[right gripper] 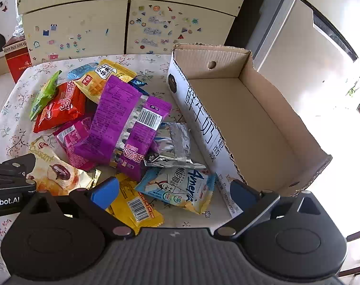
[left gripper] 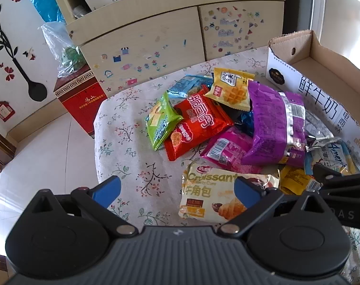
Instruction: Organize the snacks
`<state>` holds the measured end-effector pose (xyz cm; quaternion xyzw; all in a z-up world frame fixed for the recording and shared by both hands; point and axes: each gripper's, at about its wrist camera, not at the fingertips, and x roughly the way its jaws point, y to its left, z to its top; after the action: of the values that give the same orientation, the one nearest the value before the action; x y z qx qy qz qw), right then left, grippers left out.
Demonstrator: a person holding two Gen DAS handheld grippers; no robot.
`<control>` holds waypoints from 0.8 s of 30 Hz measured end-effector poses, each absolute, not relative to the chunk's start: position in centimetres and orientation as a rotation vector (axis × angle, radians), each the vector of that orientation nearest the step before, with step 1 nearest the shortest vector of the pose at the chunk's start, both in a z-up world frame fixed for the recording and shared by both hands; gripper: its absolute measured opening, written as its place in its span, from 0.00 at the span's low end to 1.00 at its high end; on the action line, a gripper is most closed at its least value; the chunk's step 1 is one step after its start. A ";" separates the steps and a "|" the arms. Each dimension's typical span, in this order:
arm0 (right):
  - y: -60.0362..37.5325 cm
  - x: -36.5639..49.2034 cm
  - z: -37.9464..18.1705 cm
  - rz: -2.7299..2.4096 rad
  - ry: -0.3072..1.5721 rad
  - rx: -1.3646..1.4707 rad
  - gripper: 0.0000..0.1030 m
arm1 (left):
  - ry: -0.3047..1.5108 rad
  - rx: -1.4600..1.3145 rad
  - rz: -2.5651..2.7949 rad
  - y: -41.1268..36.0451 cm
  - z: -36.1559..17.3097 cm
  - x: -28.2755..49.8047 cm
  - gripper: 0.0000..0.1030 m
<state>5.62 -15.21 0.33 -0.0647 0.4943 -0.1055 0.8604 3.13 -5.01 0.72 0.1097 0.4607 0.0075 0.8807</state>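
Snack packets heaped on the floral tablecloth, box beside them empty

The croissant packet (left gripper: pixel 211 194) lies flat at the heap's near edge, long axis probably along the table's near edge. The left gripper (left gripper: pixel 177 187) hovers above it, jaws wide apart; the right gripper (right gripper: pixel 174 190) is likewise spread over the blue-white packet (right gripper: pixel 177 188). Best pinch a crimped end, then carry it into the cardboard box (right gripper: pixel 251 109) at the right edge.

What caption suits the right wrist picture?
Open right gripper hovers over a snack pile beside an empty cardboard box.
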 end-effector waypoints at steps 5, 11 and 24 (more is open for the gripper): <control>-15.3 5.5 0.3 -0.225 1.032 -0.143 0.99 | 0.959 0.228 0.017 -5.0 0.7 3.1 0.98; -15.4 5.5 0.3 -0.225 1.031 -0.149 0.99 | 0.957 0.234 0.013 -5.6 0.5 3.1 0.98; -16.9 4.9 1.1 -0.140 1.010 -0.045 0.99 | 0.985 0.117 0.027 -3.8 0.3 4.0 0.98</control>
<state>4.88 -16.87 1.10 -0.0217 0.4833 -0.0671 0.8726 3.96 -3.76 0.33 0.0563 0.4724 0.0130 0.8795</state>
